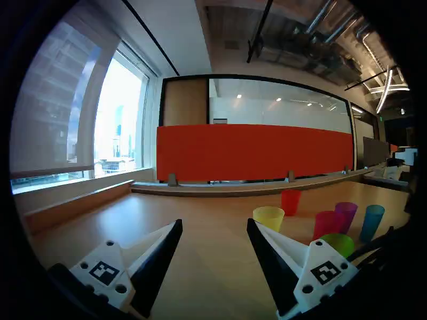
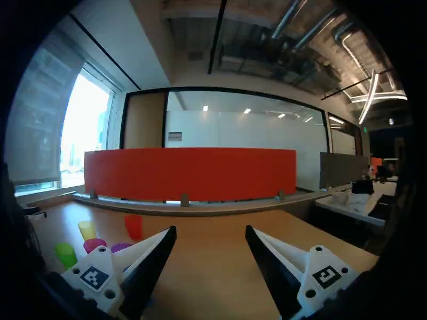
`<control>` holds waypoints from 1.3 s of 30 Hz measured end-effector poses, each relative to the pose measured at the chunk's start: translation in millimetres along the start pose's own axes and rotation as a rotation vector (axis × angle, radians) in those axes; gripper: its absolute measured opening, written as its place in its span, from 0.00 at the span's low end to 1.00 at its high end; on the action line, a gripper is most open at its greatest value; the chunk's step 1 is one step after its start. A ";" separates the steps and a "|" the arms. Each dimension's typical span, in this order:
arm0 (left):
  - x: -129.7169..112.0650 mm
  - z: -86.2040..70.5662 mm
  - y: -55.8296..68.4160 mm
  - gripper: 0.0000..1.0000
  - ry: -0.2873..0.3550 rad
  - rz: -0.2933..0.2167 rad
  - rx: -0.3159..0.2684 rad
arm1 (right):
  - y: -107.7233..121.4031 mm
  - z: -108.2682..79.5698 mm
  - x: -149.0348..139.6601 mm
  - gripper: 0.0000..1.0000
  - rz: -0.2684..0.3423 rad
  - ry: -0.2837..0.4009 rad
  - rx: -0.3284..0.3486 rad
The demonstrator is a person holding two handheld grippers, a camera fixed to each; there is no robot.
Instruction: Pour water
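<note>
Left claw is closest in the left gripper view. Both fingers are spread wide w/ nothing btwn them, tips over bare bench. Same for the right claw in the right gripper view: fingers wide apart, gripping nothing, light wood bench below.

The cups all stand upright on the bench, and neither claw touches any of them.

Taking the red cup as marker, in the left gripper view:
- **Green cup** is nearest the camera, in front & right of the red cup, partly behind the claw's right-hand finger.
- **Pink cup** sits just behind the green one, also nearer than the red cup.
- **Yellow cup** is just in front-left of the red cup, close to that same fingertip.
- **Purple cup** stands right of the red cup, right beside the pink one. Can't tell if they touch.
- **Blue cup** is the farthest right of the red cup, a bit apart from the rest.

In the right gripper view the whole group sits left of the claw's left-hand finger. The yellow, pink & green cups are left of the red cup, and the purple one peeks out just in front of it.

Beyond the red cup an orange-red divider runs along the bench's far edge, w/ a glass wall behind it. A bright window is well left of the red cup. Bare pipes run across the ceiling above.
</note>
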State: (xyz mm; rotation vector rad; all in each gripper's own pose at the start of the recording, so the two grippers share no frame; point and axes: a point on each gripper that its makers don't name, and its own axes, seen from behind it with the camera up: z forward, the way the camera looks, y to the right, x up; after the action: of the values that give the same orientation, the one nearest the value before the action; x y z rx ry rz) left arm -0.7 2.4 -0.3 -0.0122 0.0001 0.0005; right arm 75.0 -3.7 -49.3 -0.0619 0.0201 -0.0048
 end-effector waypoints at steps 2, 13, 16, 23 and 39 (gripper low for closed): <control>-0.1 -0.1 -0.2 0.89 0.000 -0.001 0.000 | 0.8 0.6 0.6 1.00 -0.007 0.010 0.000; 0.1 -0.1 0.5 0.89 0.000 0.000 0.000 | -4.8 16.1 -9.3 1.00 0.010 0.051 0.026; 0.0 -0.1 0.6 0.89 0.000 0.000 0.000 | -9.0 20.5 -13.0 1.00 0.005 0.062 0.040; 0.1 0.0 0.4 0.89 0.000 0.000 0.000 | -17.3 29.3 -19.3 1.00 0.010 0.088 0.065; 0.1 -0.1 0.6 0.89 0.000 0.000 0.000 | -1.3 42.3 -55.1 1.00 0.009 0.045 0.051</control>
State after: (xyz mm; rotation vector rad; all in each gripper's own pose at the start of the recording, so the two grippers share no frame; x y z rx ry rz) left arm -0.6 3.1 -0.4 -0.0121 0.0001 0.0002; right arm 20.7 -2.1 -5.9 -0.0108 0.0649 0.0027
